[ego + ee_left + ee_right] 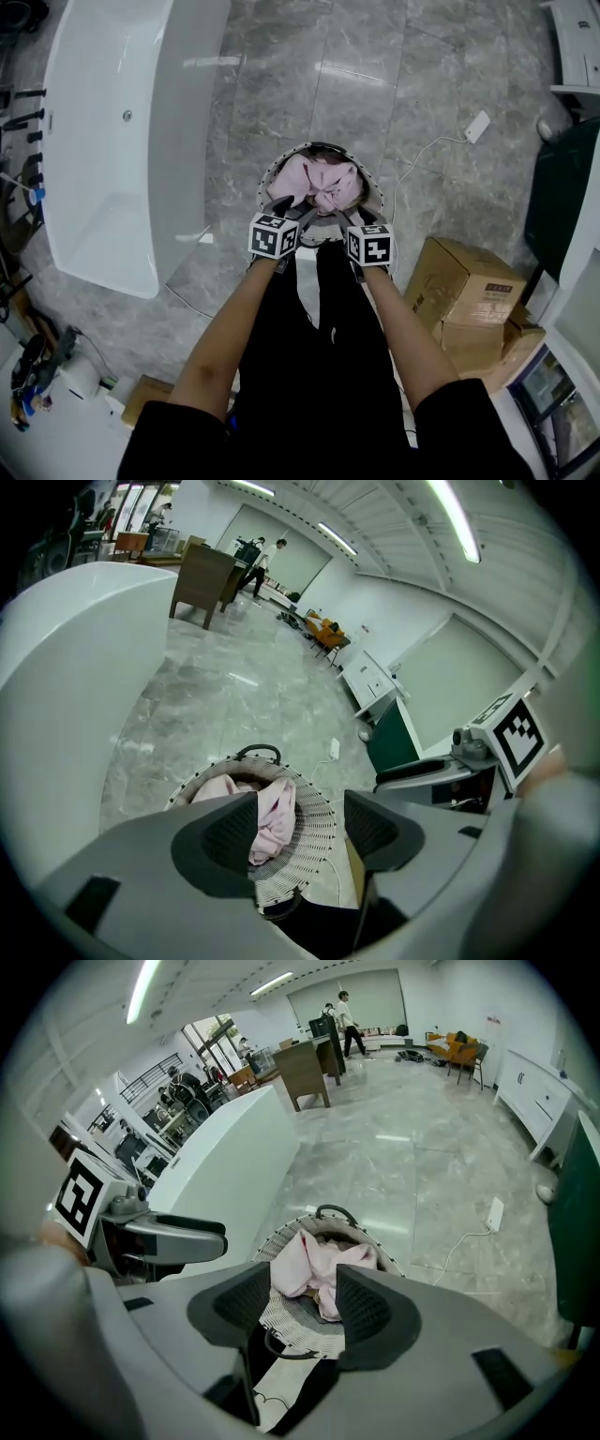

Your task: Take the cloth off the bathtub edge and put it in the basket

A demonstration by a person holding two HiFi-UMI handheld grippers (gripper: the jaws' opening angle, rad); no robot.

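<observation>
Grey marble floor [281, 84]. Left gripper [300, 827] and right gripper [305, 1302] sit over the near rim of the basket [379, 190], jaws on both spread wide, nothing pinched. Pink cloth [319, 183] lies bunched inside the basket. White bathtub [103, 141] stands further off, left.

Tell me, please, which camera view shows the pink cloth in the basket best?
The head view: it looks down into the basket and shows nearly the whole pink cloth bunched inside. In the right gripper view the tongs of the right gripper hide part of it; in the left gripper view the left gripper hides much.
</observation>
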